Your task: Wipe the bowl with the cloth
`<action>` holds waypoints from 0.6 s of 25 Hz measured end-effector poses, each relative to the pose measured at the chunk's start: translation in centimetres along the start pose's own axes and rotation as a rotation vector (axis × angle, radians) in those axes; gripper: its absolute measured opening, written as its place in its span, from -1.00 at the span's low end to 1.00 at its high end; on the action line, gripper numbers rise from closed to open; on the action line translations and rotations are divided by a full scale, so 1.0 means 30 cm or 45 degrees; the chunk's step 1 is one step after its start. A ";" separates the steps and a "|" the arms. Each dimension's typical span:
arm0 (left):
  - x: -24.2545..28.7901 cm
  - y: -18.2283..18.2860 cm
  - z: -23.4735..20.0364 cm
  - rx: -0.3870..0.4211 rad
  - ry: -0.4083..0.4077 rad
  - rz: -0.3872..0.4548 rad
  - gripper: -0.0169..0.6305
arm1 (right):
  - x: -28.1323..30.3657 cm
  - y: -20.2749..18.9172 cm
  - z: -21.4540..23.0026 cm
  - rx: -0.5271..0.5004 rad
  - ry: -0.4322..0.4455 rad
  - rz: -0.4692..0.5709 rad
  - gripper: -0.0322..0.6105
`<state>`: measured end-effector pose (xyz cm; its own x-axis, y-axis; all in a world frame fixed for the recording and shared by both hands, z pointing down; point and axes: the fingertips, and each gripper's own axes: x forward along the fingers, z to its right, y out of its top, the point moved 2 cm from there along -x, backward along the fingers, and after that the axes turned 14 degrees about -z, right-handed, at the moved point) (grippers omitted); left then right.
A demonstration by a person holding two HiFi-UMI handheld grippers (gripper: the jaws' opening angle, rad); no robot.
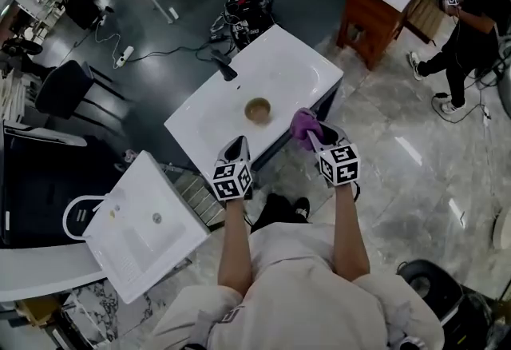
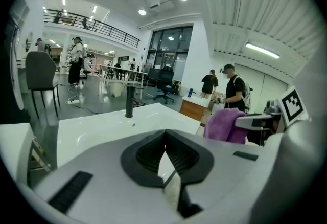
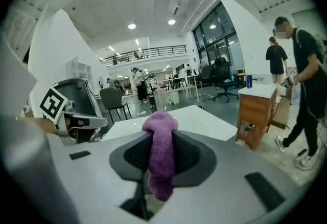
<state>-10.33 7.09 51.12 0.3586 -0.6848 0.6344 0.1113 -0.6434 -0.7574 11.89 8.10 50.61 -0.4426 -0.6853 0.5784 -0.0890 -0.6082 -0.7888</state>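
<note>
A small brownish bowl (image 1: 257,109) sits in the basin of the white sink counter (image 1: 215,117). My right gripper (image 1: 313,135) is shut on a purple cloth (image 1: 304,125), held just off the counter's near right edge, to the right of the bowl. In the right gripper view the purple cloth (image 3: 159,156) is pinched between the dark pads and hangs below them. My left gripper (image 1: 238,150) hovers at the counter's near edge, jaws closed together with nothing in them (image 2: 165,152). The left gripper view also catches the cloth (image 2: 226,125) at its right.
A black faucet (image 1: 224,66) stands at the counter's far left side. A second white sink top (image 1: 144,224) lies to my lower left. A wooden cabinet with a white top (image 1: 377,1) stands far right, with a person (image 1: 471,29) beside it. Chairs and cables fill the left.
</note>
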 end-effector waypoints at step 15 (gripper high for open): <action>0.144 0.085 -0.233 -0.184 0.166 -0.039 -0.92 | 0.290 0.190 0.049 -0.150 0.142 -0.133 -0.64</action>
<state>-14.98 0.10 53.01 0.2330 -0.6967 0.6784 -0.0174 -0.7005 -0.7134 8.85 -1.91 51.46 -0.5208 -0.5683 0.6370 -0.2408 -0.6181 -0.7483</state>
